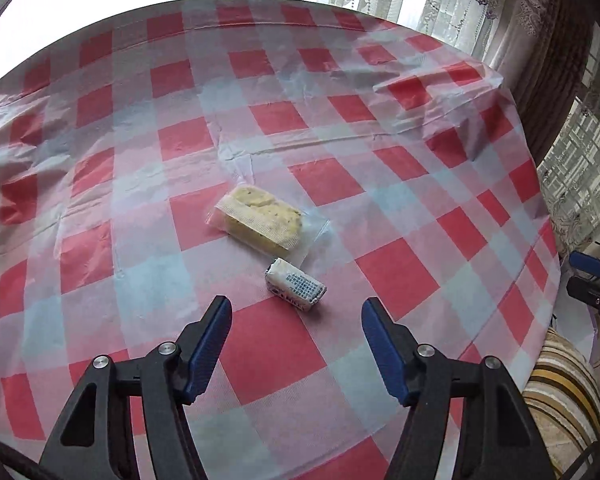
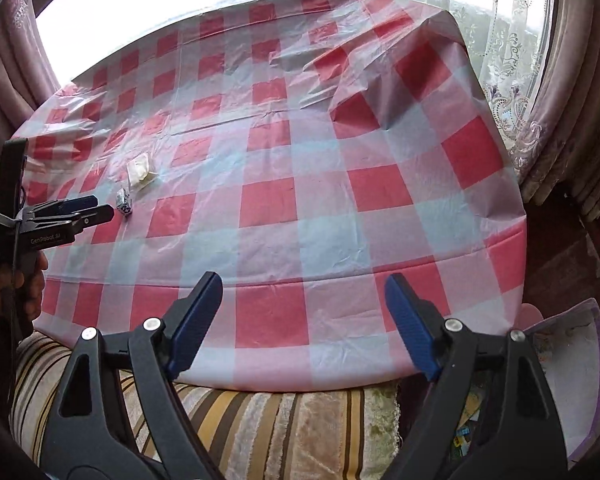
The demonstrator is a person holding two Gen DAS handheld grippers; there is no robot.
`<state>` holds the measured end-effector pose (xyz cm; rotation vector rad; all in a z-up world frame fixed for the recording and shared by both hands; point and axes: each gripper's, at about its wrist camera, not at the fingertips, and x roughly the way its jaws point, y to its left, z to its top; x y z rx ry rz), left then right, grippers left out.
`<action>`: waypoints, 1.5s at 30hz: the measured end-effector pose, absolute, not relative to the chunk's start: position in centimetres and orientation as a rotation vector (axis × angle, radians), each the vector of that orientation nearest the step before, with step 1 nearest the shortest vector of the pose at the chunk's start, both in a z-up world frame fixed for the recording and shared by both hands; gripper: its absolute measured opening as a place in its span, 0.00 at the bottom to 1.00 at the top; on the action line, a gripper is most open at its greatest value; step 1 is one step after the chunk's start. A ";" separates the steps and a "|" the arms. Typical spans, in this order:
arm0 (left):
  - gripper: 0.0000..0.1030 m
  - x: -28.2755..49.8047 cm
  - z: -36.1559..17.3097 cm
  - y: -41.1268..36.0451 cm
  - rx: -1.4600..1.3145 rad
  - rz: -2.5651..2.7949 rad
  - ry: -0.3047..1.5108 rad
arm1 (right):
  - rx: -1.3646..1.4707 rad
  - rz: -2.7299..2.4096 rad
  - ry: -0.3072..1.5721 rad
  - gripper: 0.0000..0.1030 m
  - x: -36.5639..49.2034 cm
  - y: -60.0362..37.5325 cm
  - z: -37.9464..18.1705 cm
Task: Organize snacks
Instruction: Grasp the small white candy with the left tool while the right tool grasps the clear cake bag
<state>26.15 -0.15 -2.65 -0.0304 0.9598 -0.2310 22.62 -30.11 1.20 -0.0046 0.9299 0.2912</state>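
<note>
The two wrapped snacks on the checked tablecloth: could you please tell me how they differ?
The clear-wrapped yellow cake is larger than the small white packet. The cake's wrapper is see-through, while the packet's is opaque white with blue print. The cake lies farther from the left tool; the packet lies nearer. Both rest flat on the tablecloth, ungripped.

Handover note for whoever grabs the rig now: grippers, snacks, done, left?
Left hand-held gripper: open, empty, above the cloth just short of the small white wrapped snack.
Right hand-held gripper: open, empty, over the near edge of the checked tablecloth, well away from the snacks.
Snacks: the small white one and the clear-wrapped yellow cake lie close together mid-table; whether they touch is unclear.
Done: nothing visibly sorted.
Left: pick up and place both. No container is clearly in view.
</note>
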 end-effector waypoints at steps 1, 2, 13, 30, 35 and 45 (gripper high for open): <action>0.60 26.5 -2.9 -0.1 -0.001 -0.250 0.962 | -0.010 0.296 0.931 0.82 22.9 -29.7 1.2; 0.59 26.9 -3.1 -0.1 0.026 -0.266 0.966 | -0.016 0.301 0.930 0.82 23.2 -29.2 1.3; 0.37 28.9 -4.3 -1.4 0.218 -0.429 0.986 | -0.050 0.351 0.945 0.82 26.5 -24.6 0.9; 0.36 25.8 -4.2 2.7 -0.054 -0.188 1.018 | -0.162 0.612 0.922 0.81 32.4 -11.6 -1.2; 0.36 25.3 -4.2 3.7 -0.089 -0.046 1.040 | -0.211 0.644 0.919 0.79 33.4 -8.8 -2.0; 0.36 23.4 -4.1 6.3 -0.295 0.132 1.041 | -0.308 0.652 0.931 0.68 34.8 -4.5 -4.4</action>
